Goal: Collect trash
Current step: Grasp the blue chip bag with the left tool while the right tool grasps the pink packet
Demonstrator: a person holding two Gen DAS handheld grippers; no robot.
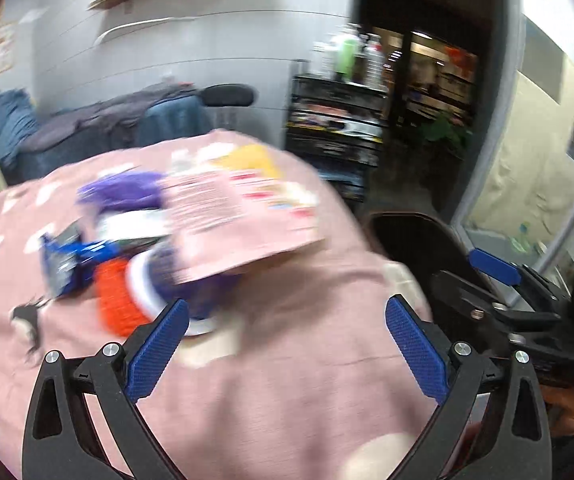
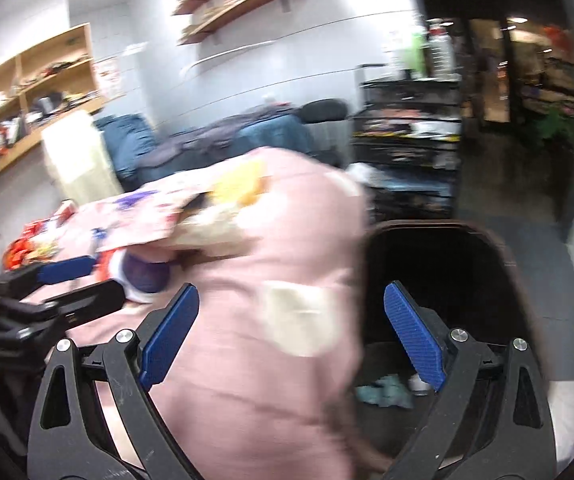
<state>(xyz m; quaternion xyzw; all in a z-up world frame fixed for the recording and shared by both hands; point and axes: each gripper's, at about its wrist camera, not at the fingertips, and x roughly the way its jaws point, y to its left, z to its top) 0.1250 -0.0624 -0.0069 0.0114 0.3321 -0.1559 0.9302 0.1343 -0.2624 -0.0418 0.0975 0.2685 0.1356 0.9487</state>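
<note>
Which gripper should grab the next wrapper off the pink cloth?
Probably left. The left gripper is open right before the wrapper pile on the pink cloth. The right gripper, also open, straddles the cloth's edge beside the bin.

Both views are bright and evenly lit, heavily motion-blurred across the pink cloth (image 1: 247, 380) and wrappers (image 1: 243, 220) (print unreadable), with fisheye bending and dark vignetting at the edges.

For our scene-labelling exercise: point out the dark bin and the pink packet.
dark bin (image 2: 439, 256): right wrist view, inner back wall.
pink packet (image 1: 231, 224): left wrist view, middle of its printed face.
</note>
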